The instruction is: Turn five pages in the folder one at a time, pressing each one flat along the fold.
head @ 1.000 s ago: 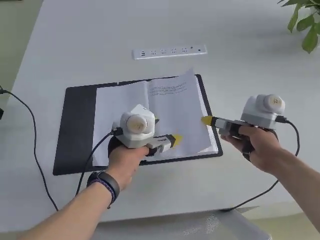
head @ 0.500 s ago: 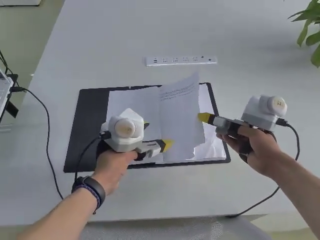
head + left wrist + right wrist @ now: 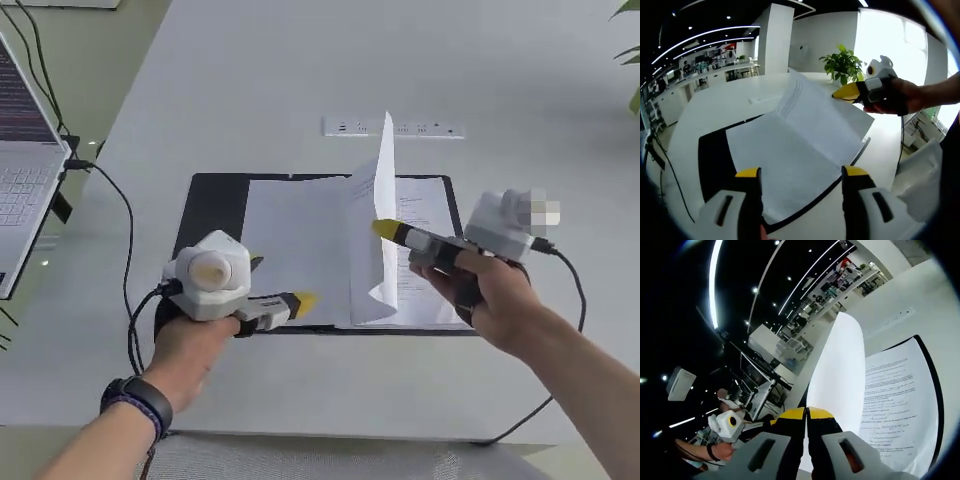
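One page (image 3: 372, 230) is standing upright over the fold of the black folder (image 3: 205, 215), which is lying open on the white table (image 3: 250, 80). Right gripper (image 3: 386, 230), sitting at 3 o'clock, is pinching that page's edge with its jaws closed on it. Left gripper (image 3: 303, 300) is hovering at the folder's 7 o'clock edge, jaws wide apart, gripping nothing. Printed lines on the right-hand sheet (image 3: 425, 225) are showing too small to read. Power strip (image 3: 395, 128) is lying at 12 o'clock.

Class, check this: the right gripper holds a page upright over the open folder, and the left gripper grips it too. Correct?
No. The left gripper is open, jaws apart over the folder, as the left gripper view shows. The right gripper does hold the page upright.
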The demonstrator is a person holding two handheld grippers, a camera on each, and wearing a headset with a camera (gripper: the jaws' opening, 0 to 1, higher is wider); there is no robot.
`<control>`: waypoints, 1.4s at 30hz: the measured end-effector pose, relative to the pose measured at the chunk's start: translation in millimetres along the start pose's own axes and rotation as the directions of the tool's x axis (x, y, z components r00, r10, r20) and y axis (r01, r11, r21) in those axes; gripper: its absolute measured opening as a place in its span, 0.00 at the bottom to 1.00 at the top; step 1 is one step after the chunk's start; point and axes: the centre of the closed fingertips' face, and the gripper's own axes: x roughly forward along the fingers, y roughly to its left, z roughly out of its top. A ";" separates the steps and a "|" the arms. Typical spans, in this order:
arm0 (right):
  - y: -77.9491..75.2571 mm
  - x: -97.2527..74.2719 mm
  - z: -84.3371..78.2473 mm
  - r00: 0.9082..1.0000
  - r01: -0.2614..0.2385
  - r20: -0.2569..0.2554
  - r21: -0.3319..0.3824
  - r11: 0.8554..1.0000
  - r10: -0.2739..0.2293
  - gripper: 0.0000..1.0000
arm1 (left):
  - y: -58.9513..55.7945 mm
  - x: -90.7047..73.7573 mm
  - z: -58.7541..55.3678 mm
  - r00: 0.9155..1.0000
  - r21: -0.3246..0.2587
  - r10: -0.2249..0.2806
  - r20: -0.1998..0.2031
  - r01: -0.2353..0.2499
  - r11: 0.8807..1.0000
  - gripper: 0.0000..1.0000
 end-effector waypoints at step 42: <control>54.2 133.2 -85.0 0.965 -0.085 -0.245 0.039 0.996 0.092 0.00 | 71.6 -105.1 -5.3 0.978 -0.132 0.184 0.103 -0.170 0.977 0.76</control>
